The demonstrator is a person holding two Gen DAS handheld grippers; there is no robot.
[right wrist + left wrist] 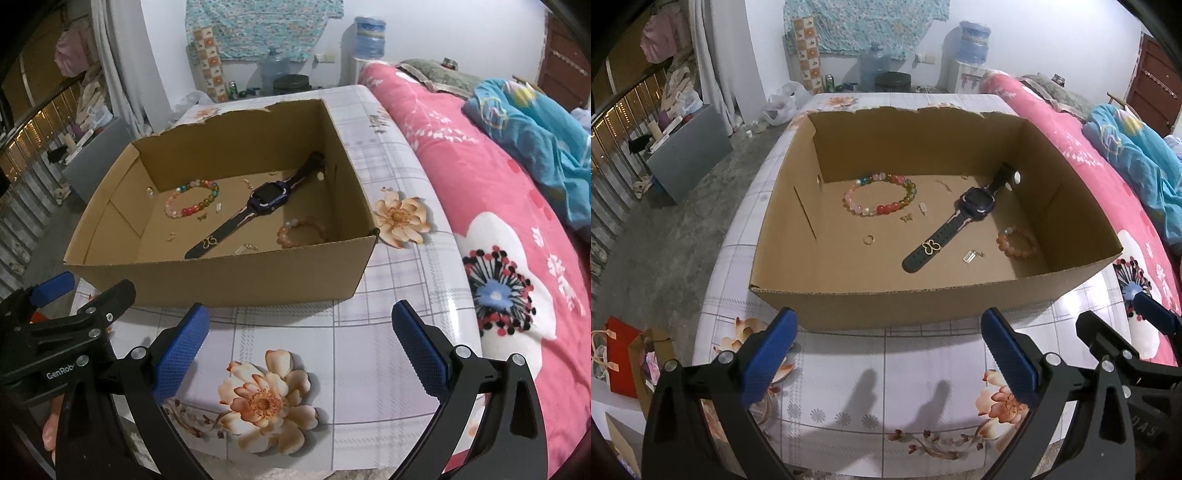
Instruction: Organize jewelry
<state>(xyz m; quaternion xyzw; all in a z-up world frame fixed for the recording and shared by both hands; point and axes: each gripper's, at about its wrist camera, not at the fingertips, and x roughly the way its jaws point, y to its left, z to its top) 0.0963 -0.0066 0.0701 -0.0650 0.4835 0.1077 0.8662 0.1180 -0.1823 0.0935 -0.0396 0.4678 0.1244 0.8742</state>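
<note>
Sitting in the middle of both views, the open brown cardboard box (849,266) rests on a table covered with a floral plastic cloth (886,387), and the jewelry lies loose on its floor. A bracelet of large multicoloured beads (880,195) lies toward the upper left of the box floor. A dark square-faced wristwatch with a rubber strap (975,204) runs diagonally across the centre, its far strap end propped against the right wall. On its near strap rests a small gold butterfly-shaped ornament (931,247). A smaller peach-pink bead bracelet (1017,242) sits at the lower right corner. Small pieces lie scattered between them: a gold ring (868,240), a tiny gold butterfly charm (906,218) and a silver rectangular pendant (969,256).

The left gripper (888,354) hovers over the cloth at the bottom of the frame, short of the box's near wall, its blue-padded fingers spread wide and holding nothing. The right gripper (299,350) hangs likewise, parted and empty. Everything already being inside the box fits either a collection finished or pieces waiting to be sorted; the pictures don't settle which.
</note>
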